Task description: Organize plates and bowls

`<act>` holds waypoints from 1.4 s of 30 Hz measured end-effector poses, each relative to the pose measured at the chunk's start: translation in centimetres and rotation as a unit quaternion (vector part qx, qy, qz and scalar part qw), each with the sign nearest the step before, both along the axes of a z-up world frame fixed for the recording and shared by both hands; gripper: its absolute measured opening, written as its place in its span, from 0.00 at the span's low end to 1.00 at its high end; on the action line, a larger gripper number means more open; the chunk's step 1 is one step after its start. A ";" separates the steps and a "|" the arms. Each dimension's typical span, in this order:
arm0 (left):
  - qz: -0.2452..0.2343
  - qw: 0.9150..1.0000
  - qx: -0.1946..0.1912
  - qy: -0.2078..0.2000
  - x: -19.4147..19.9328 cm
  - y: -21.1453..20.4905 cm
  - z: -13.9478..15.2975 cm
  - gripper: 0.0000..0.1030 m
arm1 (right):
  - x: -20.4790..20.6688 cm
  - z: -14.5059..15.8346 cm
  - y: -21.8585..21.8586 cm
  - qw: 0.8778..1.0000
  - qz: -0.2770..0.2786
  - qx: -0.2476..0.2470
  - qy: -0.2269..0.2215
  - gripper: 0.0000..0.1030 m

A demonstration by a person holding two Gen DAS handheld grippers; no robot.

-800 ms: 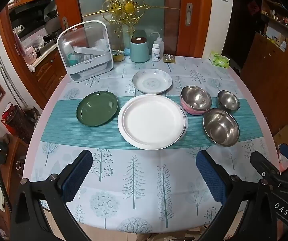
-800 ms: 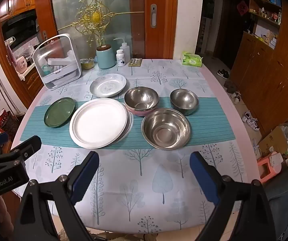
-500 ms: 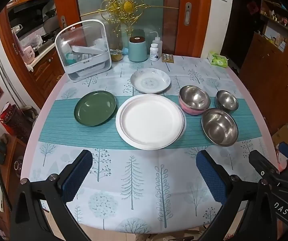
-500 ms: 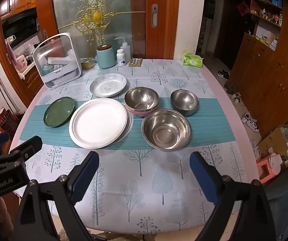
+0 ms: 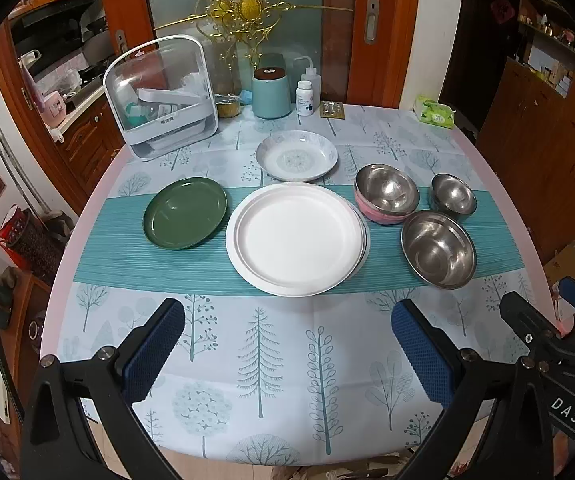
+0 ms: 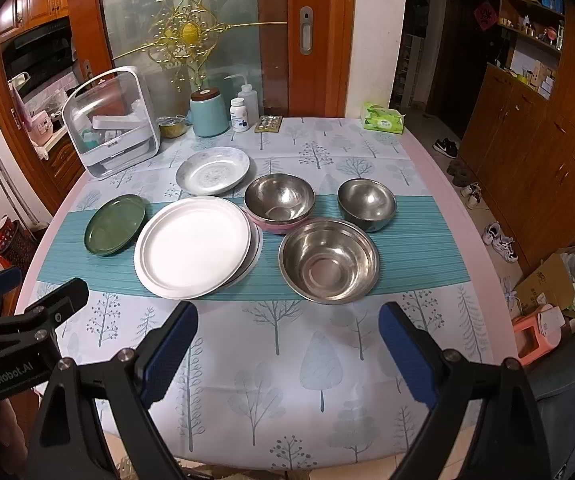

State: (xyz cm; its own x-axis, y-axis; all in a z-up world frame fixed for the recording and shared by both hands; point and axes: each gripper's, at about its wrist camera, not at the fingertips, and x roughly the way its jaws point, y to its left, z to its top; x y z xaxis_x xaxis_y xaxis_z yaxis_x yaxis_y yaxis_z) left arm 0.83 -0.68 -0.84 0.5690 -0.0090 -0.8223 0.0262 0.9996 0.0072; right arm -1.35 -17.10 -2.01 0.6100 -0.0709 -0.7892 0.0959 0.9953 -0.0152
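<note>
Left gripper (image 5: pixel 287 344) and right gripper (image 6: pixel 287 344) spread wide, empty, near the large round white plate (image 5: pixel 297 238). Left of it: round green plate (image 5: pixel 185 212). Behind: patterned shallow dish (image 5: pixel 296 155). Right: three steel bowls (image 5: pixel 438 249).

Ahead of the left gripper (image 5: pixel 287 344) lies a large white plate (image 5: pixel 297 238), stacked on another. Left of it sits a green plate (image 5: pixel 185 213), beyond it a patterned plate (image 5: pixel 296 156). Rightward stand three upright steel bowls: large (image 5: pixel 438 249), pink-sided (image 5: pixel 386 193), small (image 5: pixel 452 196).
</note>
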 end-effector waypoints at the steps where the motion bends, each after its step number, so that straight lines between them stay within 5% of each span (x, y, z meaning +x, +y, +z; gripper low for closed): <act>1: 0.000 1.000 0.000 0.001 0.0 0.0 -0.1 0.99 | 0.0 0.0 0.0 1.000 0.000 0.000 0.000 0.90; 42: 0.013 1.000 0.011 0.011 -1.9 -1.4 -0.1 0.99 | 0.5 -0.3 -1.3 0.999 0.035 0.011 0.002 0.90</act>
State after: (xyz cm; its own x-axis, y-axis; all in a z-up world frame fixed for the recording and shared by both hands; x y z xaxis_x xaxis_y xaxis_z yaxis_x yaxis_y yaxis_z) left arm -1.04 -2.09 -0.94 0.5507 0.0239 -0.8344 0.0013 0.9996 0.0295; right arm -0.86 -18.41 -2.35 0.6104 -0.0114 -0.7920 0.0267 0.9996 0.0062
